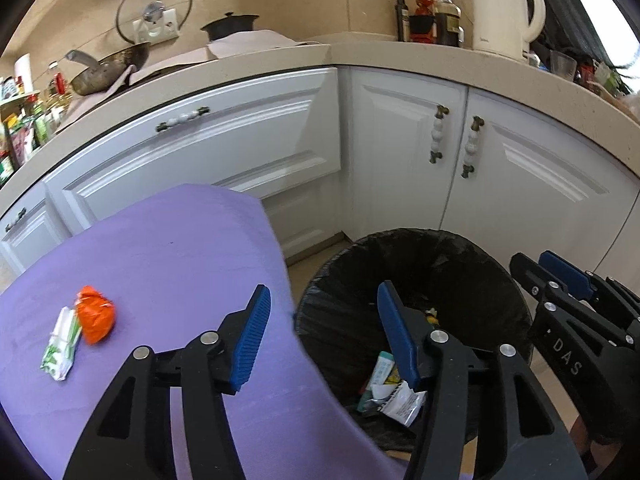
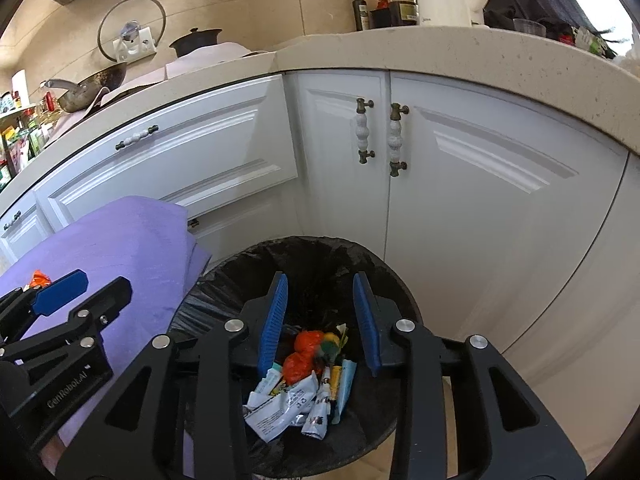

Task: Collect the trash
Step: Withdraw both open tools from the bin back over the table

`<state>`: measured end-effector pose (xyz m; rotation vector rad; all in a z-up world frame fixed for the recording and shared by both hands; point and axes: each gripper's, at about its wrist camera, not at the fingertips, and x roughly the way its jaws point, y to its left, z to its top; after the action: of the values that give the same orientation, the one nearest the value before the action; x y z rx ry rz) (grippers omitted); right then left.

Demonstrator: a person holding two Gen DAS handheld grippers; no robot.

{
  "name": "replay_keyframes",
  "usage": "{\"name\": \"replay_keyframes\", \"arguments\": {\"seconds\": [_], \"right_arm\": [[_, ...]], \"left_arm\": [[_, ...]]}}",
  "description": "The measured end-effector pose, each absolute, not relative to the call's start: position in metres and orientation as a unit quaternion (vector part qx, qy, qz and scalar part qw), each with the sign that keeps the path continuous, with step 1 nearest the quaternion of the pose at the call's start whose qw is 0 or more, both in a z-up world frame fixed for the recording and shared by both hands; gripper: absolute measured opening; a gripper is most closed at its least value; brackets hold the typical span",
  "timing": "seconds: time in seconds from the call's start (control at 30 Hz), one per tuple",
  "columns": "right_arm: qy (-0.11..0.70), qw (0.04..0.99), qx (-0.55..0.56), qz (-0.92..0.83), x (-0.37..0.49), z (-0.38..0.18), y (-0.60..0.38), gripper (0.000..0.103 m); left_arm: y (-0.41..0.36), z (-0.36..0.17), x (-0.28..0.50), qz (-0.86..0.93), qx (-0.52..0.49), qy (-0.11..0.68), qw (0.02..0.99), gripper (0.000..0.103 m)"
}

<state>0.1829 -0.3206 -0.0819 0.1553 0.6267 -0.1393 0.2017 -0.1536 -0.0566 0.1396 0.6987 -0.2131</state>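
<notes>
A crumpled orange wrapper (image 1: pixel 96 318) and a white-green packet (image 1: pixel 61 343) lie side by side on the purple-covered table (image 1: pixel 168 264). My left gripper (image 1: pixel 324 340) is open and empty, straddling the table's right edge and the bin. A round bin with a black liner (image 1: pixel 416 264) stands on the floor right of the table and holds several wrappers (image 2: pixel 304 384). My right gripper (image 2: pixel 320 320) is open and empty above the bin's mouth (image 2: pixel 320 252); it also shows in the left wrist view (image 1: pixel 560 276).
White cabinet doors (image 2: pixel 480 184) with ceramic handles stand right behind the bin. The beige counter (image 1: pixel 440 60) above carries a white kettle (image 1: pixel 504 12), bottles, a wok (image 1: pixel 108 72) and a black pot.
</notes>
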Motion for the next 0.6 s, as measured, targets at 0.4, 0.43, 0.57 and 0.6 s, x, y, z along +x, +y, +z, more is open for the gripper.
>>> {"name": "replay_keyframes", "arguments": {"seconds": [0.4,0.43,0.57,0.6], "right_arm": [[0.307,0.949,0.070,-0.023,0.172,-0.064,-0.268,0.034],[0.307,0.949,0.069,-0.018,0.171,-0.062,-0.262,0.034],[0.307,0.950,0.060,0.002,0.170,-0.058,-0.236,0.034],[0.308,0.950,0.057,0.007,0.171,-0.057,-0.229,0.034]], "left_arm": [[-0.076,-0.038,0.182,-0.045,0.042,0.332,0.941,0.055],[-0.069,-0.036,0.181,-0.039,0.041,0.330,0.942,0.056],[-0.043,-0.031,0.176,-0.018,0.031,0.325,0.945,0.059],[-0.035,-0.031,0.174,-0.012,0.028,0.324,0.945,0.059]]}}
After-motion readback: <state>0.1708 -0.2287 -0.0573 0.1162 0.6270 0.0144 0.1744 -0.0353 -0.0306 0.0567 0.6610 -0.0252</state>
